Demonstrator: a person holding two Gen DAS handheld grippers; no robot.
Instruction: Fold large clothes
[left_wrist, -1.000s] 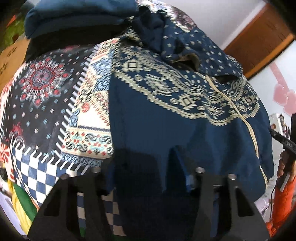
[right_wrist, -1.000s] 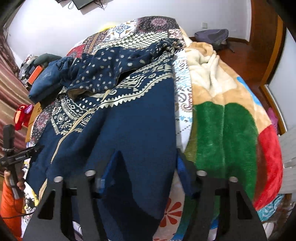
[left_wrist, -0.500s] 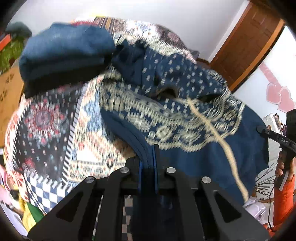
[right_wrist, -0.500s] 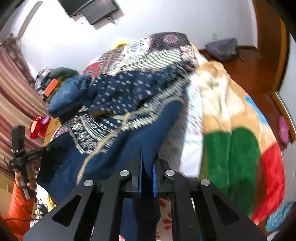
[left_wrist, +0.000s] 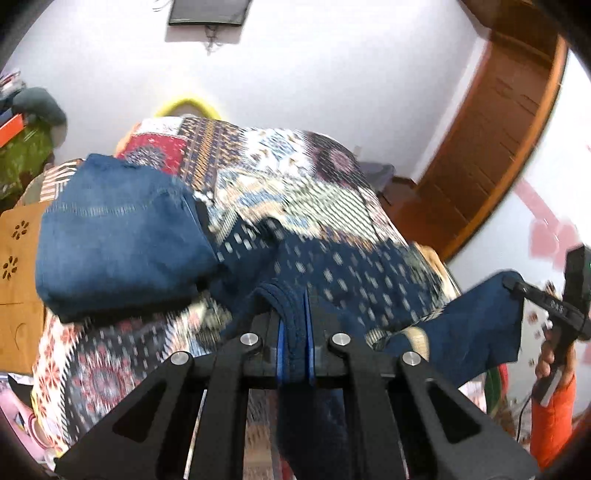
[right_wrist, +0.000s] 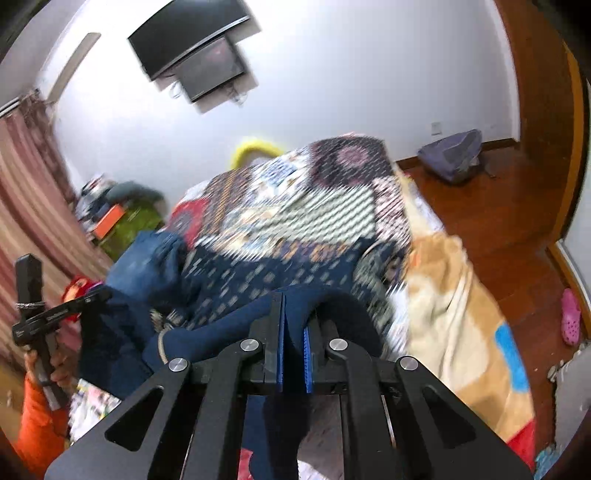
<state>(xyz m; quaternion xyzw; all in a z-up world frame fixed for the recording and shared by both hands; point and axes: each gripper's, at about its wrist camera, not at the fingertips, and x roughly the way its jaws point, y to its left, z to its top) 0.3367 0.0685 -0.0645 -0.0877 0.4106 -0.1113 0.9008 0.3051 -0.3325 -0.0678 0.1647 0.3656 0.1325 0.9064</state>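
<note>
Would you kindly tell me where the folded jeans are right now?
In the left wrist view the folded jeans lie at the left on the patterned bedspread, beside the navy patterned garment.

The right tool (right_wrist: 293, 332) has its blue pads pinched tight on a fold of the navy garment (right_wrist: 236, 291), which hangs lifted above the bed's patchwork quilt (right_wrist: 306, 192). Off to the left, the left tool (right_wrist: 59, 314) grips another corner of the same cloth. A fleece blanket (right_wrist: 458, 314) spills over the bed's right side, and a television (right_wrist: 192, 48) hangs on the white wall.
</note>
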